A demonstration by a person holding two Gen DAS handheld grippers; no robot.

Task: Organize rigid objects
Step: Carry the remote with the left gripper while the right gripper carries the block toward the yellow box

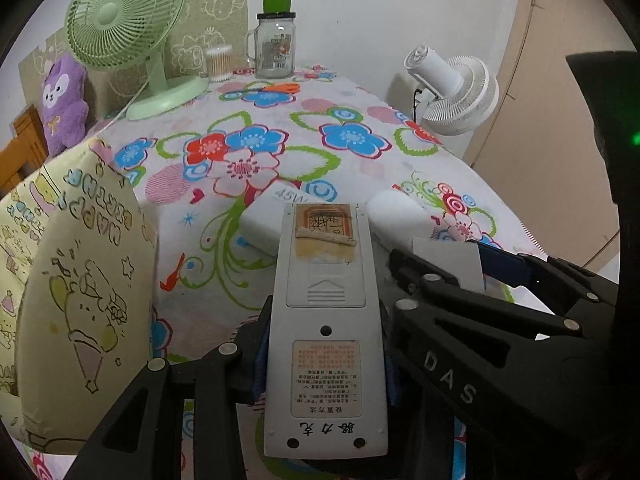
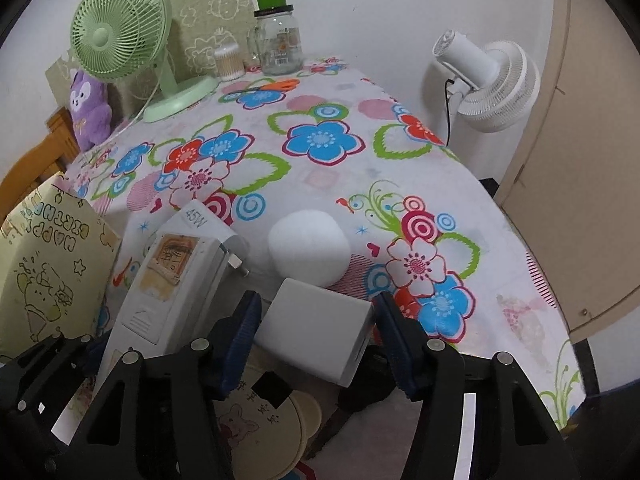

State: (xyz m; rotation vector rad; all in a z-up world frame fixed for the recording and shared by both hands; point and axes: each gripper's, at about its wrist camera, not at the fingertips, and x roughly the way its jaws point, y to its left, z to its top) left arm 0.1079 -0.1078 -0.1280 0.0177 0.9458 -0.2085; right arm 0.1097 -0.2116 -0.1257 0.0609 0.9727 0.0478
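A grey remote control (image 1: 326,320) lies back side up between the fingers of my left gripper (image 1: 326,354), which is shut on its lower half. The same remote (image 2: 168,280) juts up at the left of the right wrist view. A white square block (image 2: 316,332) sits between the blue pads (image 2: 390,320) of my right gripper (image 2: 316,322), and both pads touch its sides. From the left wrist view, the right gripper (image 1: 456,268) holds that block (image 1: 448,264) just right of the remote. Behind them a white 45W charger (image 2: 192,220) and a white round ball (image 2: 308,248) rest on the floral tablecloth (image 2: 320,184).
A yellow birthday box (image 1: 80,280) stands close on the left. At the back are a green fan (image 1: 120,28), a glass jar (image 1: 276,46), cotton swabs (image 1: 219,62), orange scissors (image 1: 280,88) and a purple plush (image 1: 66,104). A white fan (image 2: 492,84) stands beyond the right edge. A beige round lid (image 2: 256,420) lies below my right gripper.
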